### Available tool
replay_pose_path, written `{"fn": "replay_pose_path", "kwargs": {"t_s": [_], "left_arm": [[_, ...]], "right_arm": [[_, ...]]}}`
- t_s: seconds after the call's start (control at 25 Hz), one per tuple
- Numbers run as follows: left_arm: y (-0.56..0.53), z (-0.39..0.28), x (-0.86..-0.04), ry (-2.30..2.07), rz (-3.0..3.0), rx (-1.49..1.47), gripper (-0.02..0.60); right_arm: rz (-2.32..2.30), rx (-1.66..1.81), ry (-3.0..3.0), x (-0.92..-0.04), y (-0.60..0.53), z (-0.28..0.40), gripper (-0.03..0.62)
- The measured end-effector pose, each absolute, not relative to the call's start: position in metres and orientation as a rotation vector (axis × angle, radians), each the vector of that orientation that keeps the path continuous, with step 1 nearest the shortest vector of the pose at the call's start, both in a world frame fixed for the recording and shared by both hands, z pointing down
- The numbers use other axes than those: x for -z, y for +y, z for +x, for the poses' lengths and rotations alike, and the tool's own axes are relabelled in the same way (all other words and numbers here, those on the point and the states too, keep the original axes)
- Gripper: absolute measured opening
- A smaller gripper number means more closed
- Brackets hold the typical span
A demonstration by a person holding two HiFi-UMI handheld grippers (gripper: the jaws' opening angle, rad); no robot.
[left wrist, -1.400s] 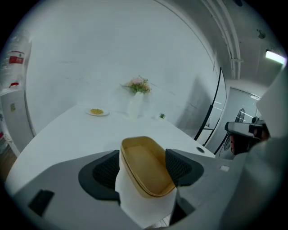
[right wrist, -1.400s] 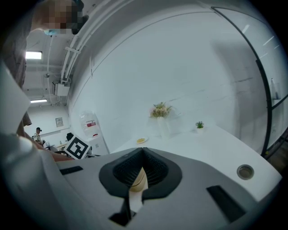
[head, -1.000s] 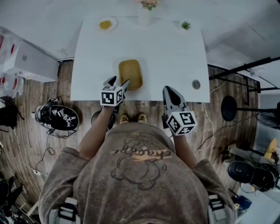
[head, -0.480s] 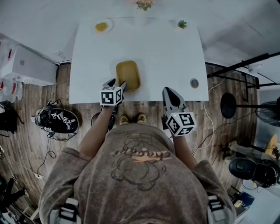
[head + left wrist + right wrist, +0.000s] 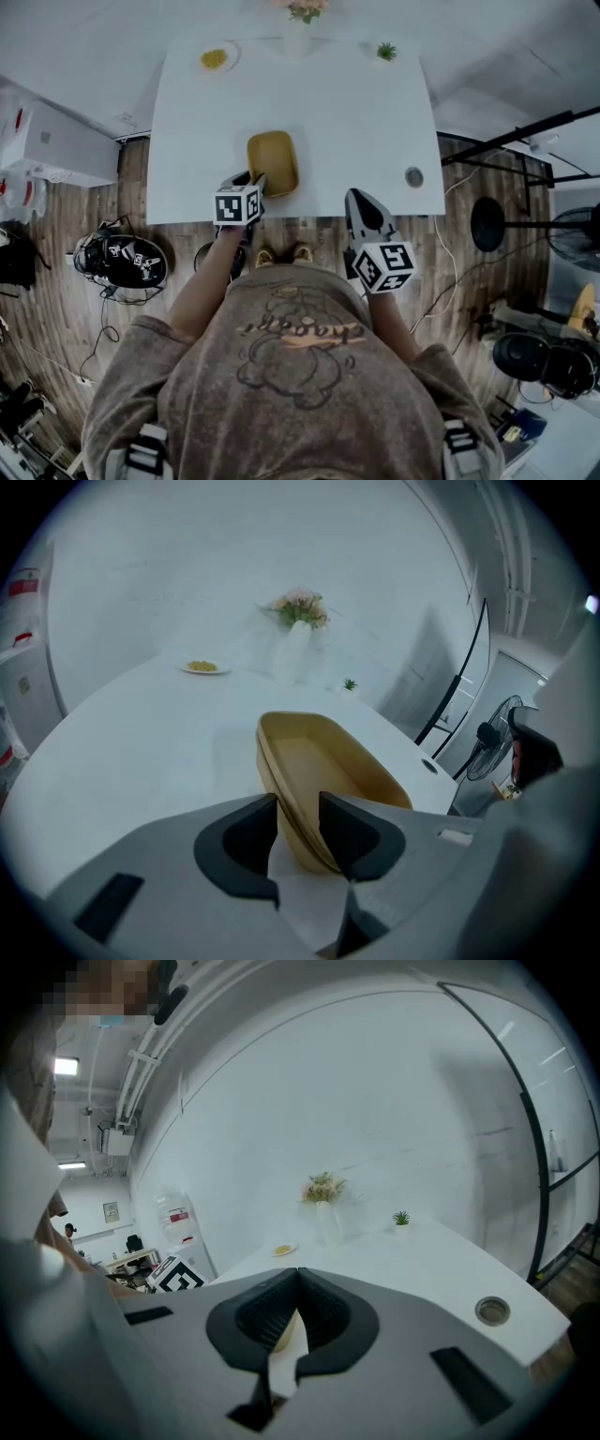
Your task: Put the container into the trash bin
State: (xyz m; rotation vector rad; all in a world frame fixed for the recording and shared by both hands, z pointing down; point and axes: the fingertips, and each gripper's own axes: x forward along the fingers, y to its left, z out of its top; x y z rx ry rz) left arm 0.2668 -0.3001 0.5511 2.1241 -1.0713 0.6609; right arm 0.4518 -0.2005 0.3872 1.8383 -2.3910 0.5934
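- Since the earlier head views, the left gripper (image 5: 298, 819) has drawn its jaws in from a wide spread to a narrow gap. The hand itself has hardly shifted at the table's near edge.
- In the left gripper view those jaws are closing with the near end wall of the container (image 5: 330, 761) between them. One pad (image 5: 246, 841) sits outside the wall and the other inside the rim. We cannot make out a firm clamp yet, as a sliver of gap seems to remain by the inner pad.
- In the right gripper view the right gripper (image 5: 298, 1275) has its jaws together at the tips, with nothing held between them.
- The container, a shallow yellow-brown tub, rests open side up on the white table (image 5: 356, 112). In the head view it lies at the centre left of the frame, close to the near edge.
- In the head view the left gripper (image 5: 251, 180) tips down onto the tub's lower left corner, with its marker cube (image 5: 236, 204) just below. The left forearm (image 5: 202, 291) runs from there to the lower left.
- The right gripper (image 5: 359, 199) points up the frame, with its tip over the table's near edge. It is well apart from the tub, and its own cube (image 5: 384, 265) is below it.
- At the top of the frame, along the far edge, stand a small plate (image 5: 215, 58), a vase of flowers (image 5: 302, 13) and a small plant (image 5: 386, 52).
- A round hole (image 5: 413, 176) is set in the table at the right.
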Motion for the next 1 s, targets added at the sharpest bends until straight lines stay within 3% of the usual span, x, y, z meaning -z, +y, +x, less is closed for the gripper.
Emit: {"fn": "replay_pose_path", "kwargs": {"t_s": [0.2, 1.0], "left_arm": [[-0.305, 0.263, -0.552, -1.099, 2.103, -0.660, 0.032], [-0.303, 0.252, -0.501, -1.147, 2.157, -0.497, 0.028]], "right_arm": [[1.837, -0.603, -2.387, -0.390, -0.201, 0.453, 0.002], [1.776, -0.607, -2.426, -0.391, -0.208, 0.443, 0.002]]}}
